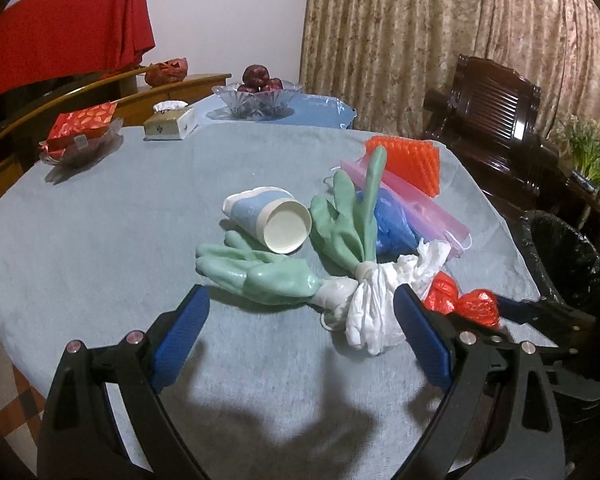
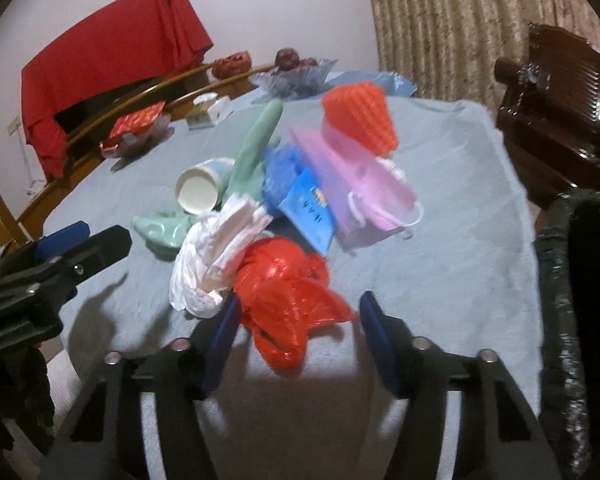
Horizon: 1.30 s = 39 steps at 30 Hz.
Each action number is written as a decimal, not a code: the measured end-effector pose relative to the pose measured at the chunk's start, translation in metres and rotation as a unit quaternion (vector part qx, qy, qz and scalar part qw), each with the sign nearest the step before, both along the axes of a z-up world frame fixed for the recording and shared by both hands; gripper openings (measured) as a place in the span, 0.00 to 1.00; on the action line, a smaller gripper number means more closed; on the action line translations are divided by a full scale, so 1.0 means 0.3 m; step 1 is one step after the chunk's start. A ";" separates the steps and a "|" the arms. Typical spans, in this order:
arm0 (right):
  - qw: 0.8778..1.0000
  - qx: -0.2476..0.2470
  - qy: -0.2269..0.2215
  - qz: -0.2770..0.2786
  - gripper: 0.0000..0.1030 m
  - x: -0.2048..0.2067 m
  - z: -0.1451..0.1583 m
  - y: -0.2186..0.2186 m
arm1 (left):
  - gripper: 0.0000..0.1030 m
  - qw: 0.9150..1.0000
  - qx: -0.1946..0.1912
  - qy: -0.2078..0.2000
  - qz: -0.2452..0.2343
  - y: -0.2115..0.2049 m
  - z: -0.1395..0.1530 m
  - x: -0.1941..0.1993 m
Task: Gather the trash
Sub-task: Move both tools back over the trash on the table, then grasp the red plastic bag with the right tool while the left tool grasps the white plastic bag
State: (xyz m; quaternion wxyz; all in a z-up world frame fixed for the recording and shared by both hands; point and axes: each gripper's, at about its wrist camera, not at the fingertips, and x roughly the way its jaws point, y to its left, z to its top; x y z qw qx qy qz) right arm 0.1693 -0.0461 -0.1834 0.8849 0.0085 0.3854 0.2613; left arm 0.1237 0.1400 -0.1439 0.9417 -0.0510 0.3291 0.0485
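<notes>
A pile of trash lies on the grey-blue tablecloth (image 1: 100,208): a tipped paper cup (image 1: 270,218), green rubber gloves (image 1: 260,272), a crumpled white plastic bag (image 1: 374,300), a red plastic bag (image 2: 288,292), a blue bag (image 1: 390,220), a pink bag (image 2: 356,176) and an orange spiky piece (image 1: 410,160). My left gripper (image 1: 302,300) is open, its fingers either side of the glove cuff and white bag. My right gripper (image 2: 300,308) is open with the red bag between its fingers; it also shows in the left wrist view (image 1: 540,312).
A bin lined with a black bag (image 1: 560,256) stands off the table's right edge, also in the right wrist view (image 2: 580,300). At the back are a glass fruit bowl (image 1: 256,96), a tissue box (image 1: 170,120) and a dish with a red packet (image 1: 80,132). A dark wooden chair (image 1: 496,116) stands to the right.
</notes>
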 end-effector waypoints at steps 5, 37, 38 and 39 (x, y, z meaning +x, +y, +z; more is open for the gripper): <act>0.999 0.007 0.014 0.033 0.27 -0.005 -0.021 0.018 | 0.88 1.000 0.000 0.004 -0.007 -0.021 -0.011 0.005; 1.000 0.008 -0.008 -0.027 0.22 -0.016 0.054 -0.184 | 0.19 0.999 -0.028 0.037 -0.024 -0.149 -0.084 0.073; 1.000 0.008 -0.010 -0.027 0.22 -0.018 0.058 -0.183 | 0.18 0.999 -0.029 0.035 -0.025 -0.147 -0.078 0.067; 1.000 0.008 -0.011 -0.027 0.22 -0.020 0.061 -0.182 | 0.18 0.999 -0.031 0.032 -0.027 -0.148 -0.070 0.059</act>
